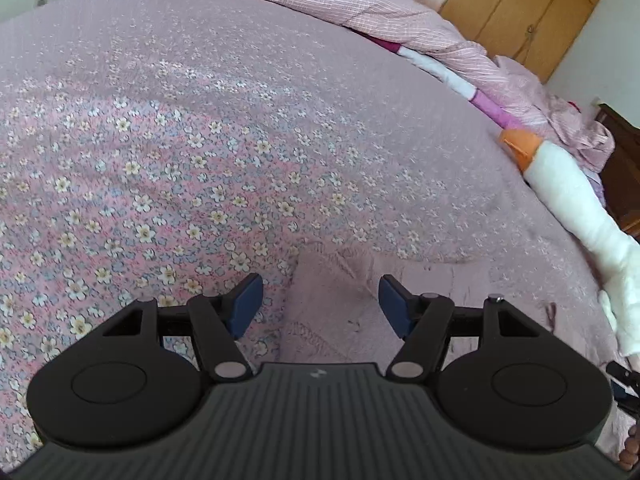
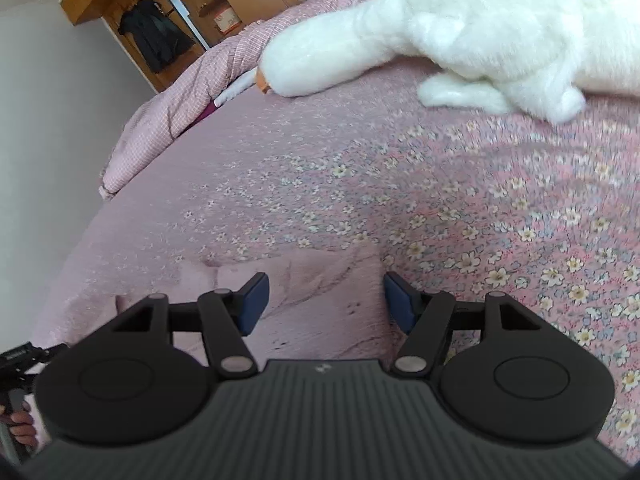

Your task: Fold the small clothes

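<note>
Both tools, left point(image 1: 320, 308) and right point(image 2: 324, 304), stand with blue pads apart, holding nothing. Between each pair I see the pale pink knitted garment point(image 1: 332, 312), lying flat on the floral pink bedspread point(image 1: 200, 160). I judge it light, soft and limp; grip its ribbed edge point(image 1: 316, 246). A white plush goose point(image 2: 460, 28) lies well apart.

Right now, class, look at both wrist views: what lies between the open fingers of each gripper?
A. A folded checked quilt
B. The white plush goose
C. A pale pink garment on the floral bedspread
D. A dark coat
C: the pale pink garment lies flat on the floral bedspread, between the spread fingers of the left gripper and of the right gripper.
</note>
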